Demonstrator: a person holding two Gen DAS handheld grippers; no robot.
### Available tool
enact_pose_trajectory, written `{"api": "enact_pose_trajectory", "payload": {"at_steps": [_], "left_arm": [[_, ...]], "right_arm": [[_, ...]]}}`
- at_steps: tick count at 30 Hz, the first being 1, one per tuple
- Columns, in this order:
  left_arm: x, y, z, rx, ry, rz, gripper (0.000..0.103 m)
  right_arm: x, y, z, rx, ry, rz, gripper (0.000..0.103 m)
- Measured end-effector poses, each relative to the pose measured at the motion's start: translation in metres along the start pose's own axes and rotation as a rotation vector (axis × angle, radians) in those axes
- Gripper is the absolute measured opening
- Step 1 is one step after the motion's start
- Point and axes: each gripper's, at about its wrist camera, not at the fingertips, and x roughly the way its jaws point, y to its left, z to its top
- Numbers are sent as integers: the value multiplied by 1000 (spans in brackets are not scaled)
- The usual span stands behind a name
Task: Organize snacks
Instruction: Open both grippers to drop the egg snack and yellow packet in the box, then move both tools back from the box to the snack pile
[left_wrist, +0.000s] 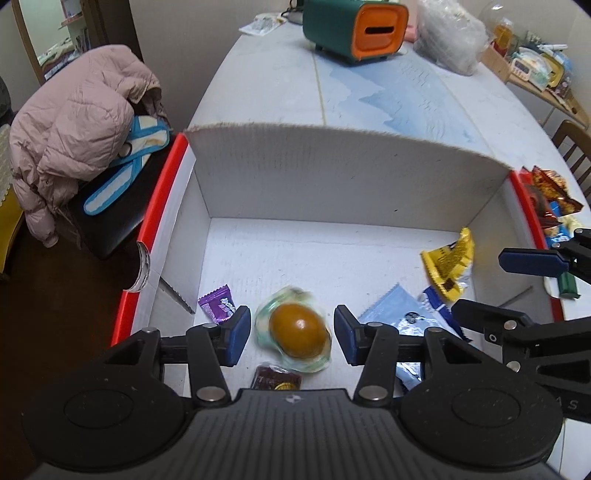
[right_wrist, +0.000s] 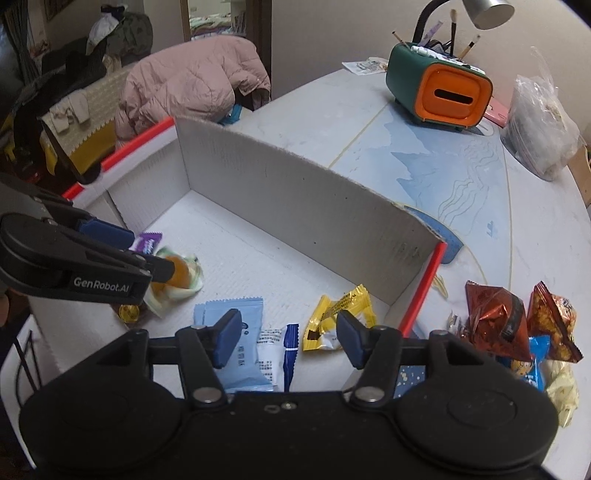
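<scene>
Box: a white cardboard box (left_wrist: 343, 173) with red-edged flaps lay open on the counter (left_wrist: 280, 88), its tall back wall upright.
Box contents: a clear-wrapped brown egg-shaped snack (left_wrist: 298, 330) lay on the floor near the front, blurred; a purple wrapper (left_wrist: 218, 305) lay just to its left; a dark packet with a gold spot (left_wrist: 277, 380) lay in front of it, partly hidden by the tool body.
Right side of box: a pale blue packet (right_wrist: 236, 321), a white packet with a blue strip (right_wrist: 279, 354) and a yellow packet (right_wrist: 341, 314) lay side by side on the box floor.
Outside the box: red-brown foil packets (right_wrist: 517, 321), a blue packet and a pale yellow one sat piled on the counter, just beyond the red right edge.
Left tool (left_wrist: 293, 334): fingers spread wide, one on either side of the egg-shaped snack, neither pad clearly touching it; nothing pinched.
Right tool (right_wrist: 288, 338): fingers spread wide over the right part of the box, above the pale blue and white packets; empty.
Counter, far end: a green and orange holder (right_wrist: 439, 88) stood with brushes in it, and a clear plastic bag (right_wrist: 543, 129) sat near it.
Beside the counter: a pink padded jacket (left_wrist: 77, 125) was heaped to the left.
</scene>
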Motion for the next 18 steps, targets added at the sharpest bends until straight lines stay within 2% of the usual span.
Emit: {"api": "enact_pose_trajectory", "payload": {"at_steps": [11, 18], "left_arm": [[-42, -12, -9, 4, -95, -39, 52], [-69, -24, -15, 4, -157, -74, 57]], "right_arm": [[-41, -10, -9, 80, -78, 49, 65], [-74, -19, -20, 124, -148, 68, 77]]}}
